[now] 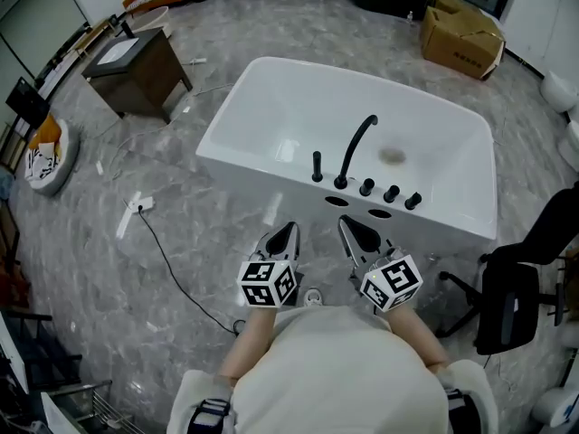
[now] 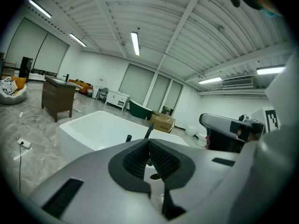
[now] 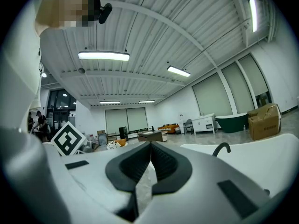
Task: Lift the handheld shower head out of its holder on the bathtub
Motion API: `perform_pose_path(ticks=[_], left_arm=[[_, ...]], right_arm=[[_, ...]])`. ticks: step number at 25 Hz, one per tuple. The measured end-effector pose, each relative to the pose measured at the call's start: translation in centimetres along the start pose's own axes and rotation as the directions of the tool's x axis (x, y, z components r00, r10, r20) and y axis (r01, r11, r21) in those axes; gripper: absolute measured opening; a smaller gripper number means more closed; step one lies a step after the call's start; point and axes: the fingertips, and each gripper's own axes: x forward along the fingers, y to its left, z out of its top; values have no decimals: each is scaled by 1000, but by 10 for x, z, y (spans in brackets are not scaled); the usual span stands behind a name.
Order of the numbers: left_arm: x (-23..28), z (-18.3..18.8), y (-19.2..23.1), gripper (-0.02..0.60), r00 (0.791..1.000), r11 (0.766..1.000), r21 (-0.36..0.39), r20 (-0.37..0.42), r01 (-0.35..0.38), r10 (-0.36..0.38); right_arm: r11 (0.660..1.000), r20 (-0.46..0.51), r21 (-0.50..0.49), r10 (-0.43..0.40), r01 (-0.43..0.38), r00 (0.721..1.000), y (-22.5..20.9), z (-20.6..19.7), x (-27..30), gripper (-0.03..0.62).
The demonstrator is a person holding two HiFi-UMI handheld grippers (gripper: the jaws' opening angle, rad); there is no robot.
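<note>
A white bathtub (image 1: 271,107) stands in the middle of the head view. On its near rim a short black handheld shower head (image 1: 316,166) stands upright in its holder, beside a curved black spout (image 1: 355,147) and three black knobs (image 1: 391,193). Both grippers hang short of the rim, side by side, shut and holding nothing: the left gripper (image 1: 289,230) and the right gripper (image 1: 347,223). The left gripper view looks over the shut left gripper (image 2: 149,142) at the tub (image 2: 93,127), the shower head (image 2: 128,138) and the spout (image 2: 148,130). The right gripper (image 3: 150,144) sees the spout (image 3: 220,148).
A brown cabinet (image 1: 136,72) stands left of the tub and a cardboard box (image 1: 461,36) behind it on the right. A black office chair (image 1: 511,292) sits close at the right. A cable (image 1: 172,269) with a white plug runs over the grey floor at the left.
</note>
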Motion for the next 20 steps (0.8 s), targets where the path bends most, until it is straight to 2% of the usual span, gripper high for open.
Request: perform_pose_path(ticks=[11,16,20], left_arm=[[44,15,50,21,999,1000,5,-32,10,-10],[71,7,53,21,998,1000,2,-61,7,-7],[99,-1,53,21,997,1000,8,-80,10,-10]], right_arm=[[997,-7,10,-76,76,997,-26,0,44,20],[990,-17,36,-139,140,990,-57,-5,37,20],[989,-42,40,-141,142,989,-83,-14,42,20]])
